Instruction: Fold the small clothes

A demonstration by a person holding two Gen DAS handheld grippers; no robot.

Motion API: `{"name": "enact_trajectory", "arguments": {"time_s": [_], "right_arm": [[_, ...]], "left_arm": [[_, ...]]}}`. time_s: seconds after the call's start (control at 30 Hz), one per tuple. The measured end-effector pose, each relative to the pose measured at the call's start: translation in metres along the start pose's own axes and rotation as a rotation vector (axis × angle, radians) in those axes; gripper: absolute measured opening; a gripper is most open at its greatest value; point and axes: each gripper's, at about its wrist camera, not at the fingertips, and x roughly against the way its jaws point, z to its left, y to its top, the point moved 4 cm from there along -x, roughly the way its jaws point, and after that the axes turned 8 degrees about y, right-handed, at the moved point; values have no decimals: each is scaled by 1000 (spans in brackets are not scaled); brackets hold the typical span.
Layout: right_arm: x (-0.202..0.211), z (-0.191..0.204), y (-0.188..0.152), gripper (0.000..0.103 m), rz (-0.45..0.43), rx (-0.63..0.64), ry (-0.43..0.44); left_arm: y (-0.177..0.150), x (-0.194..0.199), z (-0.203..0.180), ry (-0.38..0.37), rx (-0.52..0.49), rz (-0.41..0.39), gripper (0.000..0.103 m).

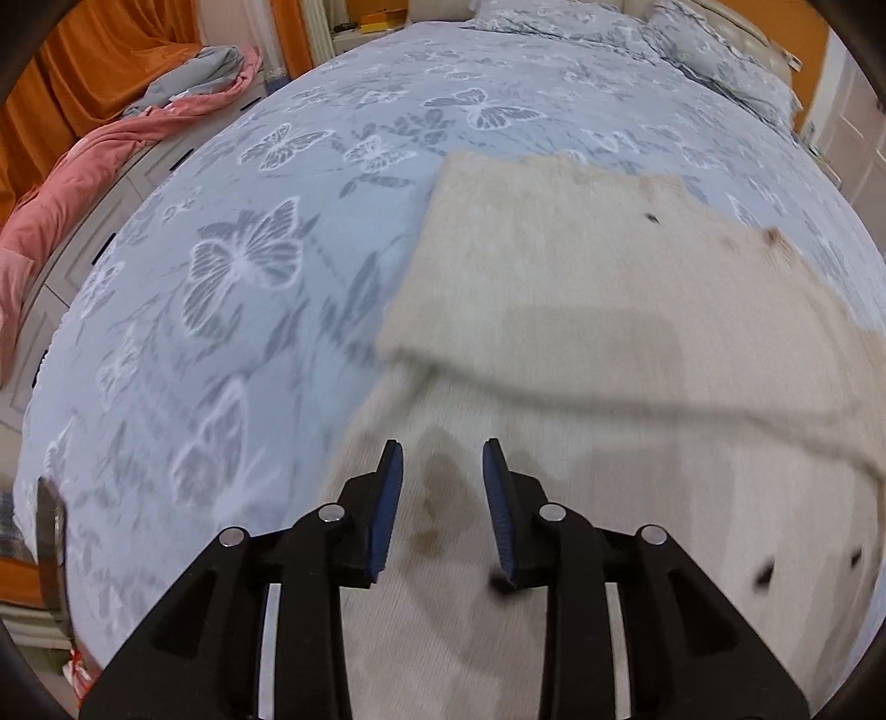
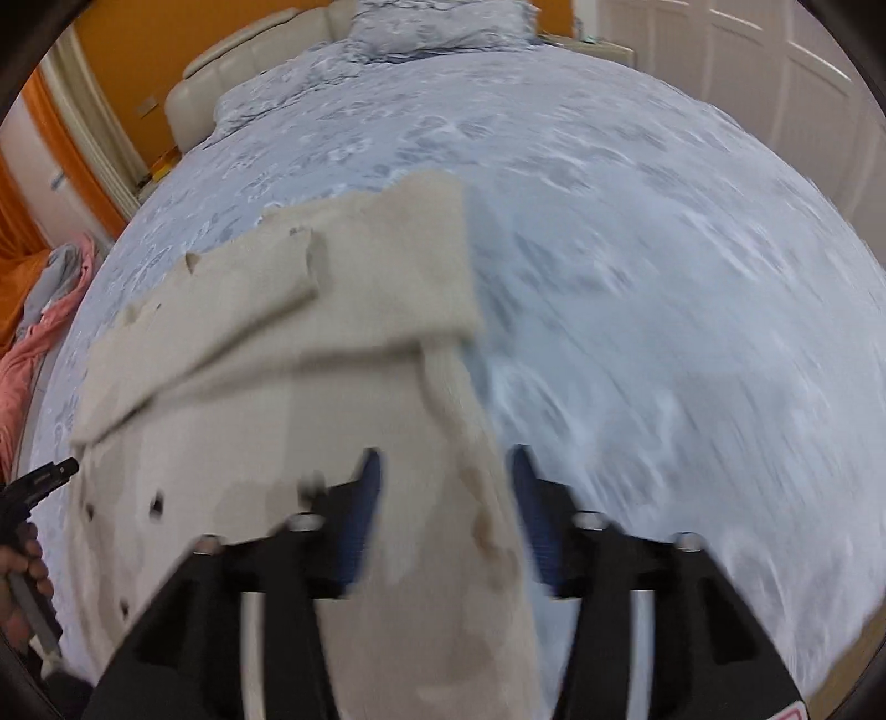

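Note:
A small beige knitted garment point(image 1: 581, 310) lies spread on the bed, with its far part folded over the near part. It has brownish stains and small dark marks. My left gripper point(image 1: 440, 459) is open and empty just above the garment's near left part. In the right wrist view the same garment point(image 2: 310, 343) lies at left and centre. My right gripper point(image 2: 446, 465) is open over the garment's right edge, with nothing between the fingers. The left gripper's tip point(image 2: 55, 473) shows at the far left of that view.
The bed has a light blue butterfly-print cover point(image 1: 249, 266) with pillows point(image 2: 437, 22) at the far end. A pink and grey blanket heap point(image 1: 111, 138) lies beside the bed on the left. White doors point(image 2: 775, 83) stand at right, orange curtains point(image 1: 99, 61) at left.

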Motion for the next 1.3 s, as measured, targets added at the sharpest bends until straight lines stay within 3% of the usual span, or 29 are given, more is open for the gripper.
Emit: {"name": "enact_trajectory", "arguments": {"time_s": [0.2, 0.53, 0.57, 0.63, 0.7, 0.83, 0.9, 1.0, 1.03, 1.07, 1.1, 1.13, 1.2, 1.3], "right_arm": [[16, -10, -79, 60, 106, -17, 2], [20, -4, -121, 64, 123, -21, 5], [19, -3, -123, 64, 127, -28, 4], [17, -7, -124, 64, 138, -67, 29], [17, -14, -128, 64, 142, -118, 65], [11, -13, -127, 71, 147, -148, 98], [9, -10, -126, 74, 144, -151, 98], [6, -3, -125, 73, 137, -149, 118], [6, -1, -125, 71, 135, -151, 123], [5, 2, -124, 57, 136, -152, 138], [4, 4, -123, 42, 143, -150, 145], [3, 6, -121, 13, 160, -158, 159], [11, 10, -112, 12, 137, -177, 199], [42, 22, -99, 10, 74, -135, 226]], "left_arm": [[-36, 33, 15, 1, 7, 15, 29], [-90, 63, 37, 24, -11, 34, 34], [-95, 64, 39, 26, -8, 42, 37], [-111, 62, 48, 27, 8, 66, 58], [-129, 56, 61, -6, 52, 103, 66], [-174, 26, 80, -88, 162, 257, 72], [-180, 28, 85, -117, 215, 205, 75], [-181, 30, 83, -127, 241, 221, 80], [-180, 30, 83, -136, 259, 225, 79], [-179, 29, 83, -151, 282, 237, 76], [-177, 29, 83, -156, 288, 244, 63], [-175, 29, 83, -164, 274, 254, 42], [-167, 33, 82, -238, 256, 277, 8], [-157, 51, 92, -291, 261, 278, 6]]}}
